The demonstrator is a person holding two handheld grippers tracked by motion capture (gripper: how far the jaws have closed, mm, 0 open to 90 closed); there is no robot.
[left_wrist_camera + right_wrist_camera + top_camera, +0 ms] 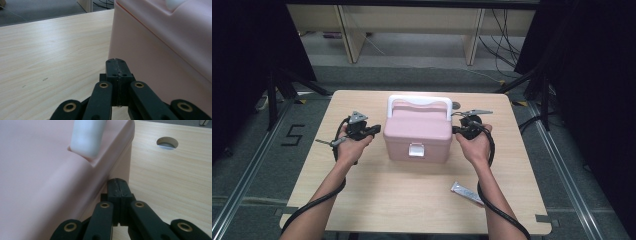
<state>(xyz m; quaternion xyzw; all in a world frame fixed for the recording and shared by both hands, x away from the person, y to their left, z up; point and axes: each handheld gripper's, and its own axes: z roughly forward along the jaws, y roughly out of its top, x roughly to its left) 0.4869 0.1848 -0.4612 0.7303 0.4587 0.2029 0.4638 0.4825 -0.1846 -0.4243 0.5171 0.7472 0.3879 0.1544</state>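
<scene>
Pink box (417,132), long axis crosswise, latch toward the person, between two closed, empty hand-held grippers.

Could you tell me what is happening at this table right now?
A person holds a two-jaw gripper in each hand on either side of a pink storage box with a white handle on a wooden table. The left gripper and right gripper both have their fingers shut, tips at the box's sides with nothing between them. The box's front latch looks closed. A small silver tube lies near the right forearm.
</scene>
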